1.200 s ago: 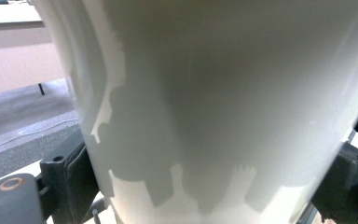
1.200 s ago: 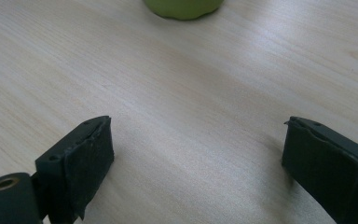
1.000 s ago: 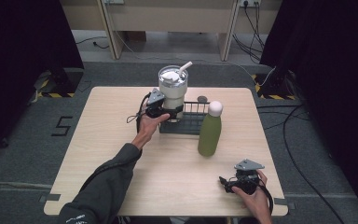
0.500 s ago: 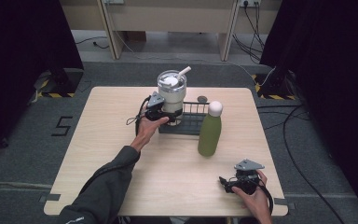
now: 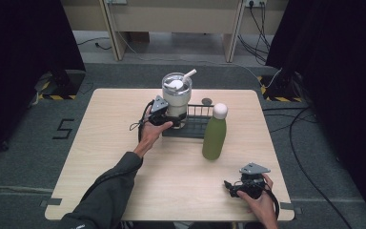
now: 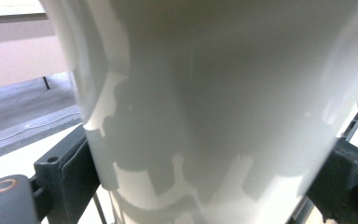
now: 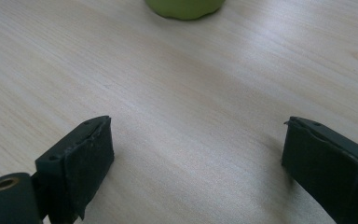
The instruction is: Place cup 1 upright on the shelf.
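Two hand-held grippers at work over a pale wooden table (image 5: pixel 124 143). Left gripper (image 5: pixel 164 117) sits toward the far edge, a little left of its middle, its jaws closed on the lower body of a tall white tumbler with clear lid and white straw (image 5: pixel 176 93). In the left gripper view both black pads press the white wall of the tumbler, one at either side; the tumbler looks upright from the high view. Whether its base touches anything I cannot tell.

Black wire rack (image 5: pixel 195 125) lies just right of the tumbler, near the far edge; the tumbler stands at or over its left end. Small dark round disc (image 5: pixel 207 101) on the table behind the rack.

Green matte bottle with white rounded cap (image 5: pixel 214 132) stands upright just in front of the rack's right end, touching or nearly so.

Right gripper (image 5: pixel 232 187) rests low near the front right corner, held in the person's right hand (image 5: pixel 262 205). In the right gripper view its jaws stand wide apart with bare wood between them, holding nothing; the base of the green bottle shows at the top edge, well ahead of the jaws
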A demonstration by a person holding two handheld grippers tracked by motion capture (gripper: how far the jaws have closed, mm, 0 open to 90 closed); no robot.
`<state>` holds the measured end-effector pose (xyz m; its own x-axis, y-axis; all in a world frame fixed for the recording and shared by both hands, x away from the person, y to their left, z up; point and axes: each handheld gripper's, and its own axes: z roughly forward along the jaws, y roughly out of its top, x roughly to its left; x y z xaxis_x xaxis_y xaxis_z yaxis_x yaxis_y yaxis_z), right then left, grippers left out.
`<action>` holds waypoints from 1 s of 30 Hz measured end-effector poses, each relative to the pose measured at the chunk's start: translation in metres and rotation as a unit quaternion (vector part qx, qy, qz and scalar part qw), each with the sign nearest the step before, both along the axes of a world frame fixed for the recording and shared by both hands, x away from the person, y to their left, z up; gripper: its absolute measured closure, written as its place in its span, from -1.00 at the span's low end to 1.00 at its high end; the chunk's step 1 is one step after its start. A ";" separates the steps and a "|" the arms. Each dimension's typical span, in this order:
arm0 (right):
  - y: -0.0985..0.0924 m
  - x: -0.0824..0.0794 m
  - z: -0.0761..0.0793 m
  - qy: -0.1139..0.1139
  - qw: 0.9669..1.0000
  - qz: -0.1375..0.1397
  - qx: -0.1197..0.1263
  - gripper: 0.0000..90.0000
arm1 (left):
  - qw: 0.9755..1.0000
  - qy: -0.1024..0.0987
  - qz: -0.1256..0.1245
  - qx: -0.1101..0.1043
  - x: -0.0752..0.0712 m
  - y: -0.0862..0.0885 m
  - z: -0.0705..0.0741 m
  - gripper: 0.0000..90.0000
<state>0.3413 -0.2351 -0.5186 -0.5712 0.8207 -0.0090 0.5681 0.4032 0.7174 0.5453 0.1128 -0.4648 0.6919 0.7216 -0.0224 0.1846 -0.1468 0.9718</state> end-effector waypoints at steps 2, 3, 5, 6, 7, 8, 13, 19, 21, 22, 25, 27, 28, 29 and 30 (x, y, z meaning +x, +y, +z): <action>0.000 0.000 0.000 0.000 1.000 0.000 0.000 -0.79 | 1.000 -0.001 0.004 0.003 -0.002 0.000 0.000 -0.79; 0.000 0.000 0.000 0.000 1.000 0.000 0.000 -0.79 | 1.000 0.000 0.006 0.000 -0.002 0.000 0.000 -0.79; 0.000 0.000 0.000 0.001 1.000 0.000 0.000 -0.79 | 1.000 0.002 0.010 -0.002 -0.003 0.000 0.000 -0.80; 0.000 0.000 0.000 0.000 1.000 0.000 0.000 -0.79 | 1.000 0.002 0.010 -0.002 -0.003 0.000 0.000 -0.80; 0.000 0.000 0.000 0.000 1.000 0.000 0.000 -0.79 | 1.000 0.001 0.009 0.000 -0.004 0.000 0.000 -0.79; 0.000 0.000 0.000 0.000 1.000 0.000 0.000 -0.79 | 1.000 0.002 0.010 0.001 -0.004 0.000 0.000 -0.79; 0.000 0.000 0.000 0.000 1.000 0.000 0.000 -0.79 | 1.000 0.010 0.013 -0.003 -0.006 0.003 0.001 -0.78; 0.000 0.000 0.000 0.000 1.000 0.000 0.000 -0.79 | 1.000 0.013 0.011 0.001 -0.007 0.004 0.002 -0.78; 0.000 0.000 0.000 0.000 1.000 0.000 0.000 -0.79 | 1.000 0.014 0.011 0.005 -0.007 0.003 0.003 -0.78; 0.000 0.000 0.000 0.000 1.000 0.000 0.000 -0.79 | 1.000 0.010 0.012 0.009 -0.007 0.003 0.004 -0.78; 0.000 0.000 0.000 0.000 1.000 0.000 0.000 -0.79 | 1.000 0.004 0.014 0.008 -0.008 0.004 0.003 -0.79; 0.000 0.000 0.000 0.000 1.000 0.000 0.000 -0.79 | 1.000 -0.009 0.015 0.011 -0.009 0.003 0.002 -0.79; 0.000 0.000 0.000 0.000 1.000 0.000 0.000 -0.79 | 1.000 -0.011 0.015 0.011 -0.010 0.002 0.002 -0.79; 0.000 0.000 0.000 0.000 1.000 0.000 0.000 -0.79 | 1.000 -0.011 0.018 0.008 -0.011 0.002 0.001 -0.78; 0.000 0.000 0.000 0.000 1.000 0.000 0.000 -0.79 | 1.000 -0.011 0.022 0.005 -0.012 0.003 0.001 -0.78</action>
